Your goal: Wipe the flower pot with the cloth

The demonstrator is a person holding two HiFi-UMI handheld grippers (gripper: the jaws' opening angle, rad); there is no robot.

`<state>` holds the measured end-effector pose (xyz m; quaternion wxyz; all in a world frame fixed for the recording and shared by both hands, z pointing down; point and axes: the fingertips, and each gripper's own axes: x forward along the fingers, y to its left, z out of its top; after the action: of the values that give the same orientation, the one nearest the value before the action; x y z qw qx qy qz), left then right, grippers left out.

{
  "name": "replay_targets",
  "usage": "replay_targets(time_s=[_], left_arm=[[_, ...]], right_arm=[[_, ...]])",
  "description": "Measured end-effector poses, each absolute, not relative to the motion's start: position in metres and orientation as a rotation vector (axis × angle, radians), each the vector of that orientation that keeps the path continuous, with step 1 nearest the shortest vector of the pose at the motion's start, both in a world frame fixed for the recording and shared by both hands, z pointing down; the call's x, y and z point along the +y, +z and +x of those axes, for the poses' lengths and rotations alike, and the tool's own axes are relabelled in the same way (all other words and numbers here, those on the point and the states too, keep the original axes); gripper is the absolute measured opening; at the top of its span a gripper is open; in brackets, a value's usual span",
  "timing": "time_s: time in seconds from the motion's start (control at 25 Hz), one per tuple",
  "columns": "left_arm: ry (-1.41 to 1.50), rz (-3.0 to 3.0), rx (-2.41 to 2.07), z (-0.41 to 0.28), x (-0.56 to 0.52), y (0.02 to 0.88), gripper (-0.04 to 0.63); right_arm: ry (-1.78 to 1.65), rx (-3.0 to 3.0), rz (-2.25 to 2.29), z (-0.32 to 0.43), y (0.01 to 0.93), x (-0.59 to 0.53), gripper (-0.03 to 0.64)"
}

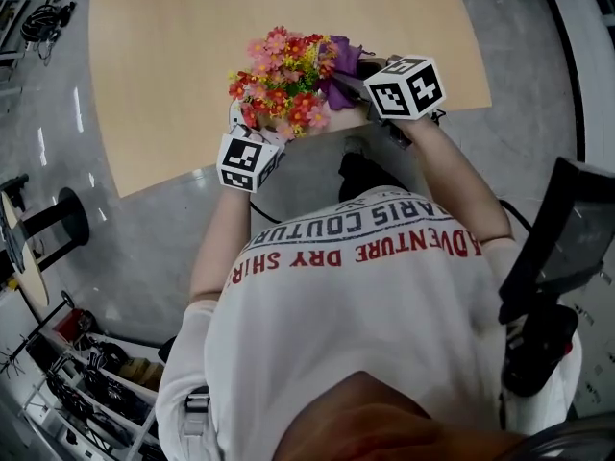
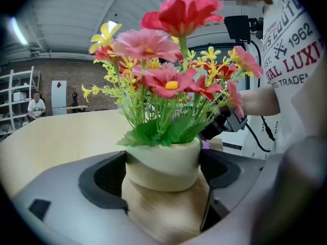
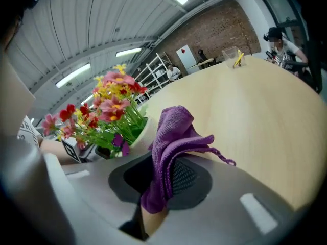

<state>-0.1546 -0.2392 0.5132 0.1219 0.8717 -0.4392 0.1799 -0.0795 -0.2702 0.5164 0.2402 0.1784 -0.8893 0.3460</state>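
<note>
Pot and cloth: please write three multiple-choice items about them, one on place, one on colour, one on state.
1. Where is the pot?
A) on the floor
B) between the left tongs
C) on a shelf

2. Which colour is the cloth?
A) purple
B) white
C) green

3. What state are the right tongs in?
A) open, empty
B) shut on a flower
C) shut on the cloth

Answers: 1 B, they press both its sides; 2 A, it is purple in the right gripper view; 3 C, the cloth is pinched between them.
</note>
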Motion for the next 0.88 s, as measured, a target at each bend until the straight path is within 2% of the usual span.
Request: replay_targets(time_s=[0.4,0.64,0.68,0.8,0.88], left_arm=[[0.524,2.472,-1.308,-0.168,-0.231,0.529,0.459],[0.367,2.352,-1.389,-0.175,-0.147,0.478,0.457],[0.342,2.352,-1.372,-0.167,-0.128,0.461,0.425],[0.306,2.373,-1.274,-0.139,-0.070,0.413,0.225],[0.295,2.419,-1.196,-0.118,-0.028,0.378,0.139]], right_arm=[[0.811,-2.482,0.665,-0.058,0.513,-0.275,0.041],[0.680,-2.662,0.707,-0.007,0.421,-0.181,0.041],[0.668,-2.693,0.676,-0.004,0.404,-0.153,0.041],[0.641,-2.766,0.539,-0.006,0.368,-0.068,0.041],[0.609,-2.786,0.452,-0.010,0.350,-0.015,0.041]])
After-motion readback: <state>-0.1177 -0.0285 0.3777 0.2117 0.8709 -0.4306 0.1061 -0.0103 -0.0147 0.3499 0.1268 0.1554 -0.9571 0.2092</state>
